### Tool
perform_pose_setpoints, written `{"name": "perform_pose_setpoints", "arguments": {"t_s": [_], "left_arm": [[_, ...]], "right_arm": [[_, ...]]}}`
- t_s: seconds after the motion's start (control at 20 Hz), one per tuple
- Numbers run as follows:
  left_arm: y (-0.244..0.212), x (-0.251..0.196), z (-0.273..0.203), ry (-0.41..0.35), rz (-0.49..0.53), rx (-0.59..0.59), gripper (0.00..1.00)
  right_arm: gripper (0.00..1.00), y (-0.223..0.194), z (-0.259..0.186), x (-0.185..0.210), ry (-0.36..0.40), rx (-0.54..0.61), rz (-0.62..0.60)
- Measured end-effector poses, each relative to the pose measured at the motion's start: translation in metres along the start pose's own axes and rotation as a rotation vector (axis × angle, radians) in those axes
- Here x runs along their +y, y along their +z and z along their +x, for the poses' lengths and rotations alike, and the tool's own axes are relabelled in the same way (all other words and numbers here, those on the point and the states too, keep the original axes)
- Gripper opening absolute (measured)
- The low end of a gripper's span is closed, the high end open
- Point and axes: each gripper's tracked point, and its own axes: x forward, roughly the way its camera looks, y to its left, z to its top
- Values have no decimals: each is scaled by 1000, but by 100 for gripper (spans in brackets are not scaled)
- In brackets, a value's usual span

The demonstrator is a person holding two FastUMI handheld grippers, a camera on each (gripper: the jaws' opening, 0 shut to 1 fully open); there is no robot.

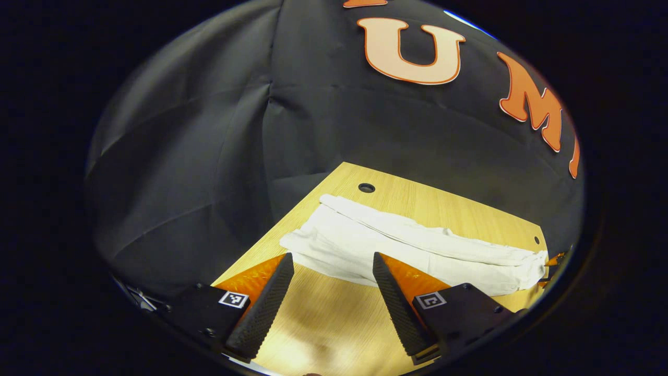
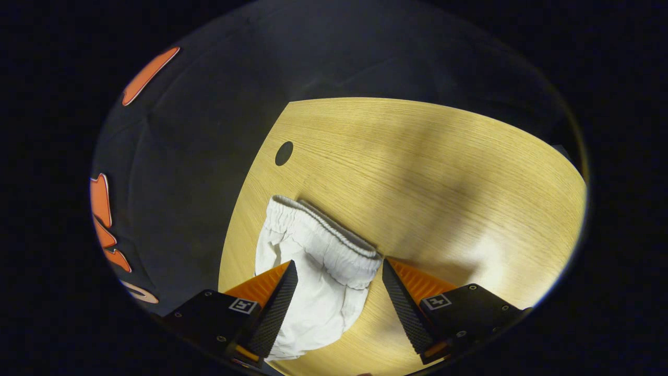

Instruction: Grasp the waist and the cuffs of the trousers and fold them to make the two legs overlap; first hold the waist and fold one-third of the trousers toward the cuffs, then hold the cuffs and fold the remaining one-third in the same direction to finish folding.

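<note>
White trousers (image 1: 407,245) lie stretched across the wooden table (image 1: 334,329), the legs side by side and partly overlapping. In the left gripper view the cuff end sits at the near left and the waist lies far off to the right. My left gripper (image 1: 334,261) is open above the table, its fingertips just short of the trouser legs near the cuffs. In the right gripper view the elastic waistband (image 2: 323,240) of the trousers lies bunched in front of the fingers. My right gripper (image 2: 339,269) is open, hovering over the waist with the cloth between its spread fingers but not pinched.
The table has a round cable hole (image 1: 366,187) at its far edge beyond the trousers, and another hole (image 2: 284,153) shows beyond the waist. A broad stretch of bare wood (image 2: 443,183) lies past the waistband. The black booth wall closes in just behind the table.
</note>
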Motion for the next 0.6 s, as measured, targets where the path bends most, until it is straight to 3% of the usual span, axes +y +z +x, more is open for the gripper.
{"name": "perform_pose_setpoints", "arguments": {"t_s": [0.15, 0.2, 0.25, 0.45, 0.6], "left_arm": [[2, 0, 2, 10, -3, -5, 100], [3, -1, 2, 13, -2, -8, 100], [3, -2, 2, 14, -2, -10, 100], [5, -1, 3, 24, 0, -19, 100], [6, -2, 4, 20, -1, -25, 100]], "right_arm": [[94, 3, 4, -9, -31, 3, -9], [85, 2, 4, -14, -40, 4, -21], [59, 2, 5, -20, -48, 8, -27], [25, 3, 10, -17, -33, 10, -59], [10, 4, 7, -17, -43, -24, -111]]}}
